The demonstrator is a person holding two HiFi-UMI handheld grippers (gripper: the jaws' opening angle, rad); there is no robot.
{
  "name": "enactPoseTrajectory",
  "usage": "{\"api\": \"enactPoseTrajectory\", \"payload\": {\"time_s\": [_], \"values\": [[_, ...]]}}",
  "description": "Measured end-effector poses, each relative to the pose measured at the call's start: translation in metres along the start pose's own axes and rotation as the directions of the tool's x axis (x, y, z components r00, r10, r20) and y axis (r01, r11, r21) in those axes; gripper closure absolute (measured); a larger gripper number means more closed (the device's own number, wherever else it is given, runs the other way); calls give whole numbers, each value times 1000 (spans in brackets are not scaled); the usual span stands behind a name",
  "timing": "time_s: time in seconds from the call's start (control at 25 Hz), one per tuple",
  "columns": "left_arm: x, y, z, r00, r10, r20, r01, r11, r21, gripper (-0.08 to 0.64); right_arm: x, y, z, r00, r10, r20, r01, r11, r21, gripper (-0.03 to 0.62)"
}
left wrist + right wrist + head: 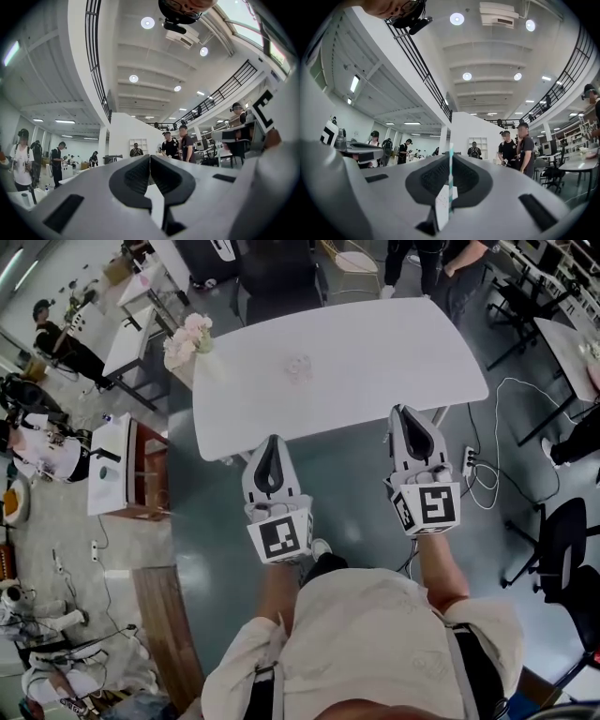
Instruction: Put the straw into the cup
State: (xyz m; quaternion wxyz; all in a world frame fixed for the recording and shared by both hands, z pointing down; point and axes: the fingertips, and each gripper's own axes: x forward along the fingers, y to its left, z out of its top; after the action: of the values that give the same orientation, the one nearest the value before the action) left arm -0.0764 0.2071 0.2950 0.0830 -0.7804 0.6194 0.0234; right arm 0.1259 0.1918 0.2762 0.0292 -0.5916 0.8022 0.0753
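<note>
Two handheld grippers are hovering before a white table (375, 352). The left gripper (273, 441) is pressing its jaws together on nothing. A clear cup (298, 367) is standing mid-table, well apart from both grippers. The right gripper (403, 412) is clamping an upright teal-striped straw (450, 180).

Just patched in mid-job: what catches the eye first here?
The striped straw pinched upright in the right gripper. Then the white table ahead, a small cup near its middle and pale flowers at its left corner. The left gripper is shut and empty.
</note>
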Motion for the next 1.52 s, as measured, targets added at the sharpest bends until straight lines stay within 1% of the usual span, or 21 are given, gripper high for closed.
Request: {"api": "enactPoseTrajectory", "payload": {"time_s": [0.44,0.64,0.84,1.04,1.36,1.52], "values": [[59,78,-14,999,-46,17,47,999,-24,555,84,43,0,999,-41,-4,41,999,-16,578],[79,101,-26,999,-55,4,55,998,-27,554,112,54,-9,999,-45,-12,45,999,-17,578],[99,111,-38,998,-59,-11,58,998,-28,555,139,54,-21,999,-41,-25,41,999,-6,578],[133,109,-49,999,-48,-23,48,999,-23,555,173,40,-36,1000,-16,-27,16,1000,6,578],[217,102,-63,999,-12,-51,11,1000,-16,555,249,-13,-58,999,12,-53,-10,999,45,578],[258,95,-65,998,-11,-66,12,1000,1,555,284,-36,-68,998,34,-58,-30,997,70,578]]}}
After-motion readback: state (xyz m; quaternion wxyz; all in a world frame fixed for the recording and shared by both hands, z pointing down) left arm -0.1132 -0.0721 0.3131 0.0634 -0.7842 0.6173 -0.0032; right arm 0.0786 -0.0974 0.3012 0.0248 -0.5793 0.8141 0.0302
